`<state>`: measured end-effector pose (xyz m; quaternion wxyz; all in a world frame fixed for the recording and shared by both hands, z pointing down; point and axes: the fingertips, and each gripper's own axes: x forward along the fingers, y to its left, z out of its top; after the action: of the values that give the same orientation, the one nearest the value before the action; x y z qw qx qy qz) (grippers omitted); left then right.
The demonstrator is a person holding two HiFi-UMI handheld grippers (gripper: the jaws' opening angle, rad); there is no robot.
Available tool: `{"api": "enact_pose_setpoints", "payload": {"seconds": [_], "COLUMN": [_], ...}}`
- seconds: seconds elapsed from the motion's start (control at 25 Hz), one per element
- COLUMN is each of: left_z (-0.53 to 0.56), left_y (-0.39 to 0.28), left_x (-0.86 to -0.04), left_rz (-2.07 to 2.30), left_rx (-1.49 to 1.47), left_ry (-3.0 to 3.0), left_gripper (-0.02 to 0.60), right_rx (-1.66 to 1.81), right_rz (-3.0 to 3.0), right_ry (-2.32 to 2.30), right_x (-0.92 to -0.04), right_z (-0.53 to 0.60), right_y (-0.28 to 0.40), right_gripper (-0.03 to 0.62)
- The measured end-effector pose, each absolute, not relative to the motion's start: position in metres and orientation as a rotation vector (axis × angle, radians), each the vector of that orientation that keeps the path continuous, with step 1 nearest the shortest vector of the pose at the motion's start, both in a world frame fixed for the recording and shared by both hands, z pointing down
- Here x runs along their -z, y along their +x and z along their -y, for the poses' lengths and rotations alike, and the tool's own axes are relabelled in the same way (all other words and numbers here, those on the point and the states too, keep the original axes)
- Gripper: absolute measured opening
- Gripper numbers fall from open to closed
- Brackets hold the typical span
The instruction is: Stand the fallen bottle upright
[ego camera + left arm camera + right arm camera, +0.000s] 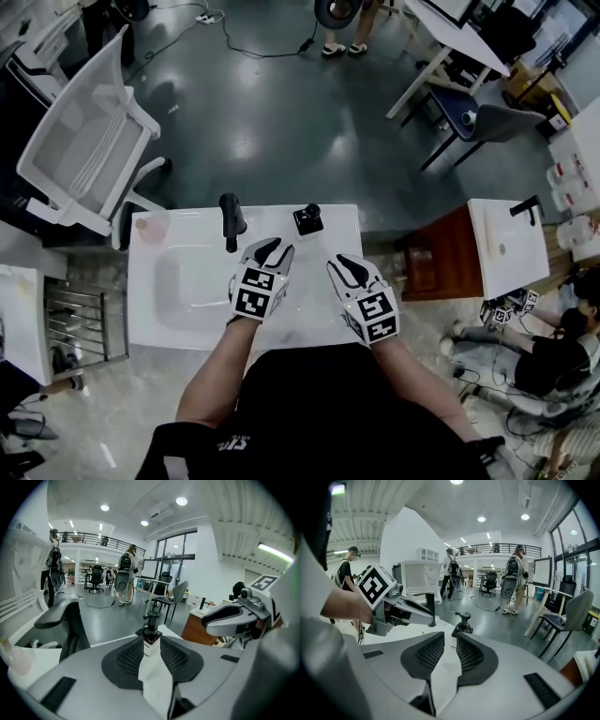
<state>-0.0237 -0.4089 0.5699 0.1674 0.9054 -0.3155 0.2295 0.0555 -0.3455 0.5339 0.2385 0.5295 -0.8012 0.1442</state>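
Head view: we see bottle (308,219) upright at far edge of white counter (309,305), R of faucet (232,220). L gripper (267,251) & R gripper (349,269) hover on near side, apart from bottle.
L gripper view: jaws slightly apart, empty; bottle beyond tips.
R gripper view: narrow gap too, nothing gripped.

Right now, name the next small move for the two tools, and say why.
Probably just lower both tools to rest. The pump bottle already stands upright near the far edge of the white counter, and the left tool and right tool sit short of it, jaws a little apart, nothing between them.
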Motion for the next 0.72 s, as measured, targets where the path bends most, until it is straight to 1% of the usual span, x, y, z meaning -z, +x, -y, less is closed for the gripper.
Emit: {"api": "enact_pose_setpoints", "payload": {"seconds": [0.28, 0.44, 0.72], "left_z": [0.379, 0.349, 0.295], "left_y": [-0.024, -0.009, 0.012], "left_x": [-0.539, -0.526, -0.503], "left_rz": [0.990, 1.031, 1.093], "left_rx": [-0.596, -0.573, -0.596], "left_ry": [2.571, 2.565, 2.577], "left_gripper": [0.100, 0.086, 0.071], "right_rx": [-0.365, -0.354, -0.403], "right_rz": [2.245, 2.294, 2.314], "right_ry": [1.422, 1.444, 1.492], "right_x": [-0.516, -0.502, -0.503], "right_z": [0.311, 0.284, 0.230], "right_y": [0.074, 0.098, 0.144], "right_gripper": [0.080, 0.069, 0.043]}}
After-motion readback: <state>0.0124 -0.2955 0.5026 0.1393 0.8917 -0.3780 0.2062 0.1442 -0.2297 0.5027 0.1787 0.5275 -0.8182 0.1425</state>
